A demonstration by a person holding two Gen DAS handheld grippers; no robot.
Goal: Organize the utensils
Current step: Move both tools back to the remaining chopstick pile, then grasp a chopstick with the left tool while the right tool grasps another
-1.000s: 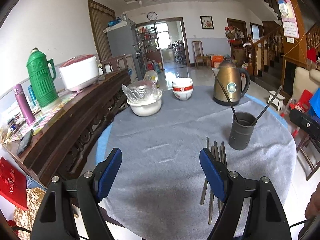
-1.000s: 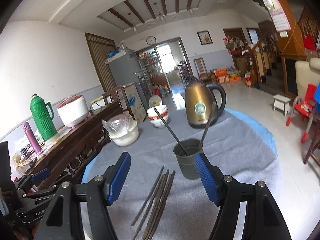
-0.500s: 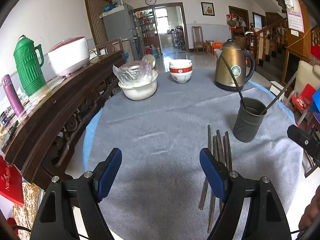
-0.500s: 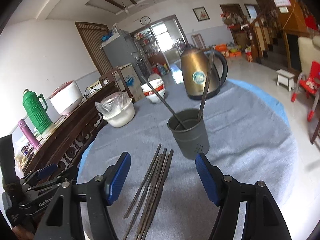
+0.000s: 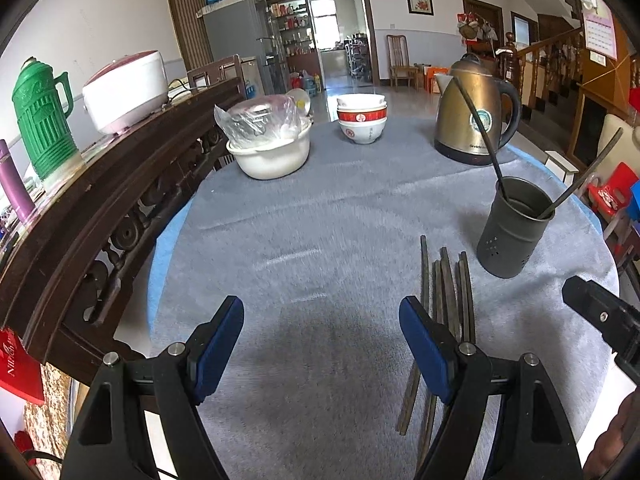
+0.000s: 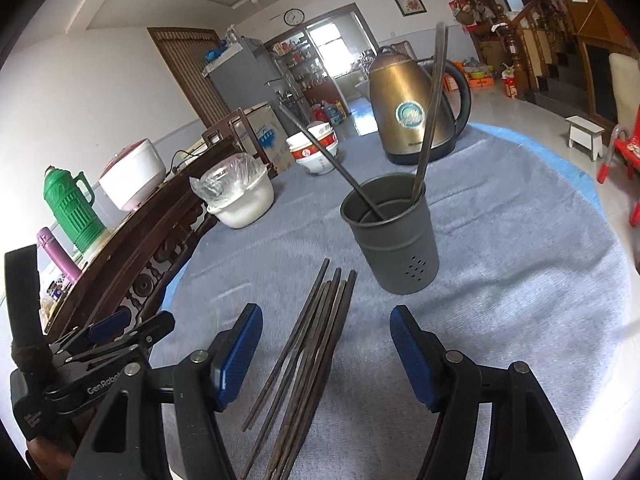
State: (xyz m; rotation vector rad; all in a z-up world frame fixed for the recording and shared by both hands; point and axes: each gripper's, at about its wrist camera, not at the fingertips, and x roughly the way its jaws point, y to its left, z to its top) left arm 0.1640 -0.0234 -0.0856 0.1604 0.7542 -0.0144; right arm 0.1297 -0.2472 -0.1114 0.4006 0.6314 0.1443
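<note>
Several dark chopsticks (image 6: pixel 316 344) lie side by side on the grey table cloth (image 6: pixel 500 312); in the left wrist view the chopsticks (image 5: pixel 448 292) run past my right finger. A dark metal holder cup (image 6: pixel 390 232) stands just beyond them with two chopsticks leaning in it; it also shows in the left wrist view (image 5: pixel 512 228). My right gripper (image 6: pixel 326 344) is open, low over the near part of the chopsticks. My left gripper (image 5: pixel 320 340) is open and empty, to the left of the chopsticks.
A gold kettle (image 5: pixel 472 116), stacked red-and-white bowls (image 5: pixel 362 118) and a white basin with a plastic bag (image 5: pixel 272 144) stand at the far side. A dark wooden sideboard (image 5: pixel 100 184) with a green thermos (image 5: pixel 42 120) and rice cooker (image 5: pixel 126 88) runs along the left.
Both grippers have tilted down and moved forward toward the table. The chopsticks now lie between the right gripper's fingers. Both stay open.
</note>
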